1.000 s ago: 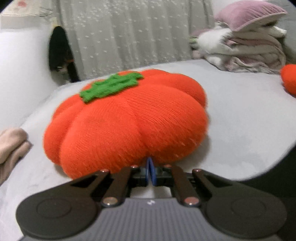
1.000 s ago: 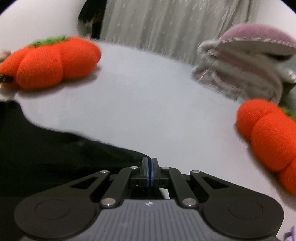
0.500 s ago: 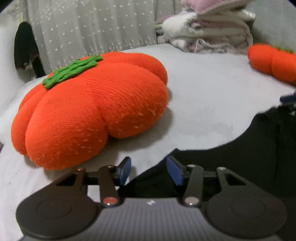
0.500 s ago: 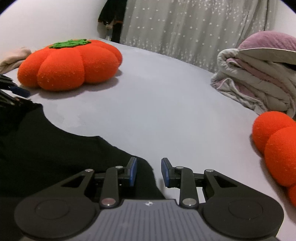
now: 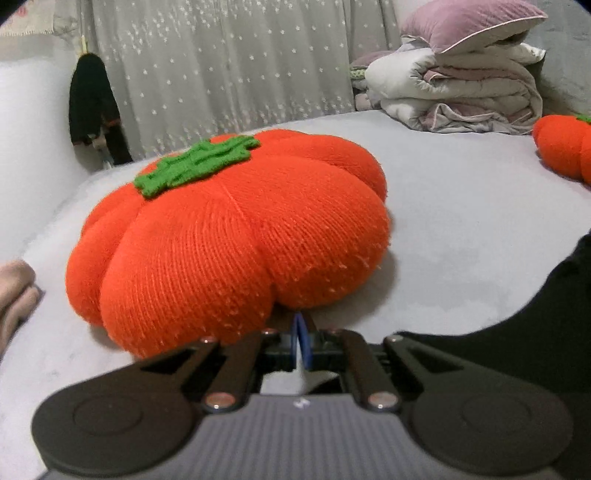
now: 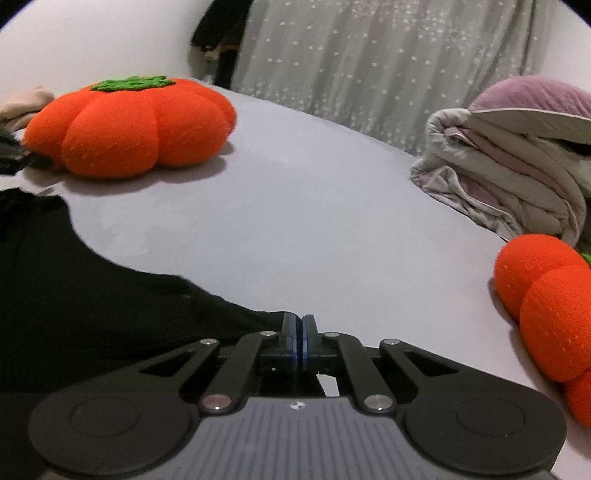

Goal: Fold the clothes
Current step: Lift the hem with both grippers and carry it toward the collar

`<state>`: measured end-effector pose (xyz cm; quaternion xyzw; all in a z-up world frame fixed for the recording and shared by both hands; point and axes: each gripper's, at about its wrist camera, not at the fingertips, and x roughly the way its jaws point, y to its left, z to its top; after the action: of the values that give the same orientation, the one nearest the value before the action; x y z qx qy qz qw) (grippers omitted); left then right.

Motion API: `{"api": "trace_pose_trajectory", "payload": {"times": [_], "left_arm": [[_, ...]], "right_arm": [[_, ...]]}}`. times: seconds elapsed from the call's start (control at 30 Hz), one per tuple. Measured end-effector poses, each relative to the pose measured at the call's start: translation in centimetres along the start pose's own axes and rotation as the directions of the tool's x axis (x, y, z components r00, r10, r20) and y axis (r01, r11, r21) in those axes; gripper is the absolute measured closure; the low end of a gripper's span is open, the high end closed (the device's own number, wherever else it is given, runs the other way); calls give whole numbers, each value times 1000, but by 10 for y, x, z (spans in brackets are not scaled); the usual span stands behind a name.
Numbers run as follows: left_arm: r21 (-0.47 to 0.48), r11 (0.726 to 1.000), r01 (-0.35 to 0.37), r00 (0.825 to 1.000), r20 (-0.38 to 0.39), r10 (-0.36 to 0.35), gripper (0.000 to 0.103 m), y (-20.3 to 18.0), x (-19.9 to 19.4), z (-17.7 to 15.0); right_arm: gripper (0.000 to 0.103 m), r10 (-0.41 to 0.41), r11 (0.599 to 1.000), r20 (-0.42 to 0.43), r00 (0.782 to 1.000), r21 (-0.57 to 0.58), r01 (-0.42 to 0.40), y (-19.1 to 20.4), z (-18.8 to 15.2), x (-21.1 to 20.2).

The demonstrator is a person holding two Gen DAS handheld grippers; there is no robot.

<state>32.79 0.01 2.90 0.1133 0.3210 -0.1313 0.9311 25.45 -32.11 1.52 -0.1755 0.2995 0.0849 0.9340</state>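
A black garment point(image 5: 535, 332) lies on the grey bed sheet point(image 5: 461, 206). In the left wrist view it fills the lower right and runs in behind the fingers. My left gripper point(image 5: 301, 332) is shut, its blue pads pressed together at the garment's edge, right in front of a big orange pumpkin cushion point(image 5: 229, 251). In the right wrist view the garment point(image 6: 92, 295) covers the lower left and its edge reaches the pads. My right gripper point(image 6: 297, 332) is shut on that edge. The pinched fabric itself is mostly hidden by the fingers.
The pumpkin cushion point(image 6: 129, 129) sits at the far left of the bed. A second orange cushion point(image 6: 546, 314) lies at the right, with folded quilts point(image 6: 517, 177) under a purple pillow point(image 5: 469, 26) behind it. A beige cloth point(image 5: 14, 295) lies at the left edge. Grey sheet point(image 6: 314, 206) spreads between them.
Both grippers were shut a second ago, stood open over the garment's edge half a second ago, and are shut again now. The left view has swung back onto the cushion.
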Motion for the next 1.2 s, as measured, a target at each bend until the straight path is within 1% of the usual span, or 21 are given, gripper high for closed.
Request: {"api": "trace_pose_trajectory", "payload": {"times": [0.07,0.13,0.2,0.23,0.27,0.33,0.37,0.43,0.47,0.5,0.6,0.67,0.73,0.8,0.83,0.97,1.03,1.07,1.1,1.17,1.2], "left_arm": [[-5,998,62,998,-21,-62,92,3,0,-2],[16,997,69,997,-26,-69,81,1,2,-4],[29,995,95,995,-31,-94,71,-2,2,-4],[32,994,107,994,-32,-106,69,-3,1,-5],[40,992,116,993,-30,-115,64,-5,1,-6],[58,989,133,991,-25,-132,61,-10,-1,-7],[79,989,124,992,-31,-122,61,-14,0,-8],[124,988,97,995,-45,-92,66,-23,4,-11],[140,986,87,996,-48,-81,84,-26,6,-12],[148,985,85,996,-51,-78,99,-27,7,-13],[151,985,79,997,-36,-74,99,-27,3,-14],[134,987,85,996,-22,-83,99,-21,-2,-14],[61,991,118,993,2,-118,95,-6,-10,-10],[23,987,158,987,9,-158,82,3,-15,-9],[5,984,178,984,13,-178,80,8,-18,-9],[51,981,185,983,-19,-184,79,-1,-16,-14],[89,980,178,984,-27,-176,76,-10,-14,-16],[101,980,173,985,-30,-171,74,-14,-12,-17],[113,979,168,986,-33,-165,74,-17,-10,-17],[137,981,136,990,-41,-132,76,-24,-5,-19],[155,981,116,993,-44,-110,91,-27,-2,-20]], "right_arm": [[99,7,1000,-22,1000,4,-7,0,-1,3],[98,32,999,-46,998,5,-31,1,-2,5],[97,39,999,-41,998,8,-39,1,-2,3],[97,36,999,-39,999,11,-36,2,-2,2],[96,37,999,-31,999,19,-36,0,-1,1],[96,49,998,-20,999,41,-49,-2,-1,-1],[95,64,997,-19,998,52,-63,-3,0,-1],[93,68,997,-25,997,48,-67,-3,0,1],[93,72,997,-30,997,41,-70,-2,0,3],[92,75,997,-34,997,34,-74,-1,-1,4],[92,96,995,-57,994,14,-95,2,-4,10],[92,85,996,-54,995,7,-85,2,-6,12],[93,82,996,-38,996,32,-81,-2,-5,8],[92,82,996,-29,996,45,-81,-5,-4,6],[92,84,996,-29,996,45,-82,-5,-3,6],[91,80,997,-34,996,27,-79,-3,-2,6],[83,82,996,-25,996,31,-81,-3,-1,3],[77,83,996,-21,996,33,-82,-3,0,1],[75,87,996,-23,996,22,-86,-3,0,0],[75,94,996,-29,995,0,-94,-3,0,-1],[75,93,996,-40,995,-12,-94,-2,-1,1]]}}
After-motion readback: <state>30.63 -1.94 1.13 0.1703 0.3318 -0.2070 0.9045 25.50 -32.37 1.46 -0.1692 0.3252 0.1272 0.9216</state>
